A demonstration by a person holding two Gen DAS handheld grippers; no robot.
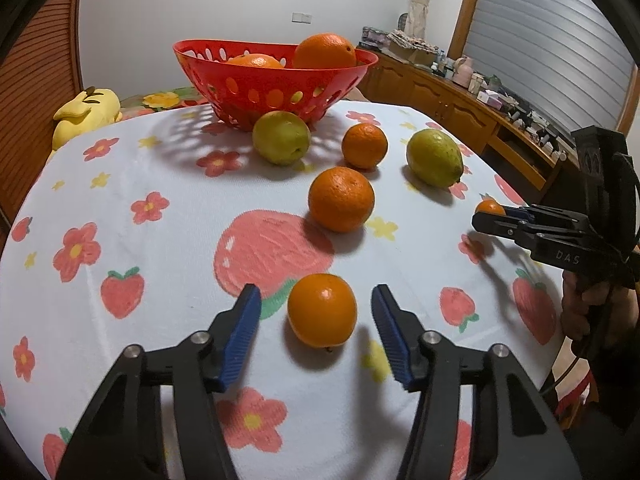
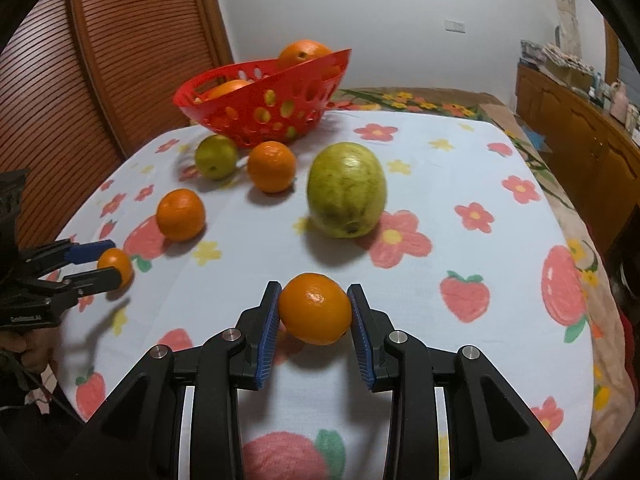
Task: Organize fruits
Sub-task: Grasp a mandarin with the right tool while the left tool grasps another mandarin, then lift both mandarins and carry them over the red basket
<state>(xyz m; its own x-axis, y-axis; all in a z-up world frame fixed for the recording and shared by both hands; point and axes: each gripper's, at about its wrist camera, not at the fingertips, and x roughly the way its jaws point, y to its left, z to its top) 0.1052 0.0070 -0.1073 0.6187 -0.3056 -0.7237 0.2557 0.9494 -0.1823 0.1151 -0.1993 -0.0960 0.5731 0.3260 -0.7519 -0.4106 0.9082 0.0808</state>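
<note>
The small orange (image 2: 315, 309) sits clamped between the blue pads of the right tool (image 2: 314, 312), low over the flower-print cloth of the desk (image 2: 440, 184); whether it has left the cloth cannot be told. A second small orange (image 1: 322, 310) lies on the cloth between the fingers of the left tool (image 1: 316, 308), which stand apart with a gap on each side, not yet pressing it.

The step in hand looks like a double pickup: the right grasp is made, the left one is not. Next, the left tool likely needs to close on its orange, then both fruits must travel to the red basket (image 1: 276, 80) at the far end of the desk, which already holds two oranges.

Between tools and basket lie two more oranges and two green fruits, one just beside the basket, so the carry must pass above them.
</note>
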